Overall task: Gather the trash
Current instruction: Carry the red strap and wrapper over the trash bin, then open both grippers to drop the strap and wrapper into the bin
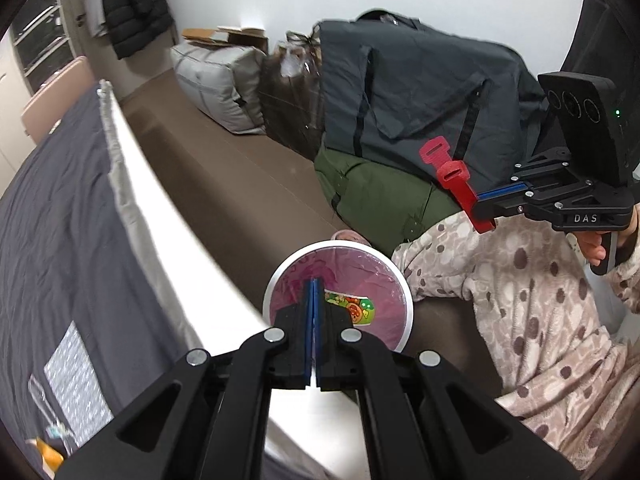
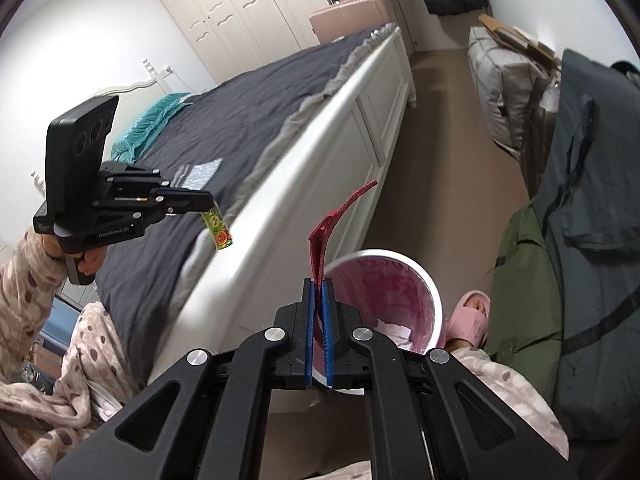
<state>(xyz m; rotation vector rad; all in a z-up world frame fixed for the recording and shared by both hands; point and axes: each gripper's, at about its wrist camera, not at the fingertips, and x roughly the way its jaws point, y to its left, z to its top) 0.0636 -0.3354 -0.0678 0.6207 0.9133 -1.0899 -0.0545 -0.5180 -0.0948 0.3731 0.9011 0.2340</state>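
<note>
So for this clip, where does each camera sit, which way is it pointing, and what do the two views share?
Left wrist: on the left gripper, looking down into the trash bin; the right gripper and pyjama legs show.
Right wrist: on the right gripper, facing along the bed and floor; the left gripper and sleeve show.
Shared: bin, bed, green wrapper, red strap.

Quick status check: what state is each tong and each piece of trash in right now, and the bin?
Left tongs: shut on the green cartoon-print snack wrapper, held above the bin.
Right tongs: shut on the red perforated strap, which sticks up.
White round bin with pink liner: upright, open, white paper inside.
Silver foil packet: lying flat on the grey bedspread, not collected.
</note>
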